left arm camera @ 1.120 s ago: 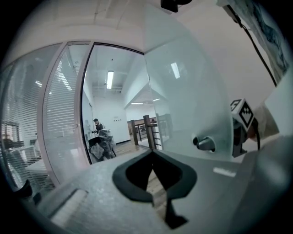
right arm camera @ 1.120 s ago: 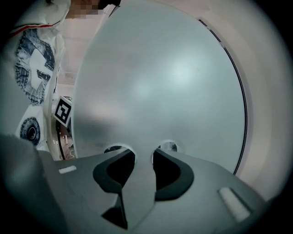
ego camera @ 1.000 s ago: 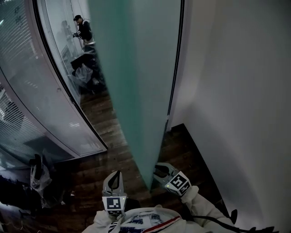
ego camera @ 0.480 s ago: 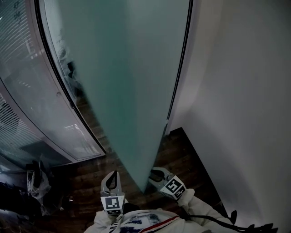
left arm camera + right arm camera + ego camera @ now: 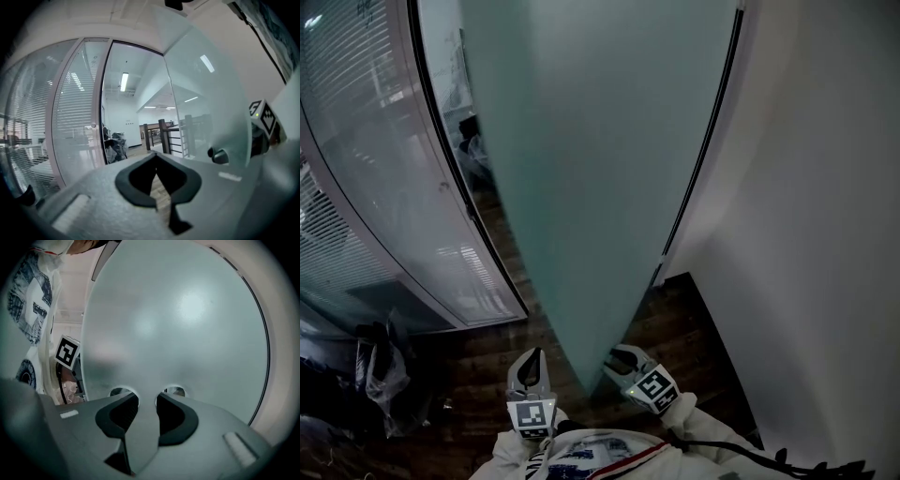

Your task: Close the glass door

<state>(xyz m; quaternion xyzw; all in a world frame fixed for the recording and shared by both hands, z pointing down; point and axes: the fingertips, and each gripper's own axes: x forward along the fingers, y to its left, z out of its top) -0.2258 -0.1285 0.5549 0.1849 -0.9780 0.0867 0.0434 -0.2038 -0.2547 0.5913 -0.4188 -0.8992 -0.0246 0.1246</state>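
The glass door [image 5: 581, 187] stands part open in front of you. Its far edge sits at the dark frame by the white wall [image 5: 806, 234], and its free edge swings out toward you over the wooden floor [image 5: 478, 366]. A gap remains between that free edge and the frame post [image 5: 450, 187] of the glass partition [image 5: 375, 206] on your left, so the door is not yet shut.

Your right gripper [image 5: 619, 356] is on the wall side of the door, just beside the frosted face and close to the free edge. That is likely the best spot, because a push far from the hinge turns the door with the least effort. Its jaws are slightly apart and clamp nothing. Between them you see only the frosted glass, with two round spots [image 5: 119, 392] in the pane, one on either side of the tips. Whether the tips touch the glass I cannot tell.

Your left gripper [image 5: 532, 361] hangs on the other side of the free edge, low and near your body. Its jaws are closed tip to tip on nothing. From there the door's knob [image 5: 218, 154] shows off to the right, well clear of the jaws. This gripper looks idle, kept out of the door's path

Judging by the gap, the next move is a steady push leftward until the edge meets the post
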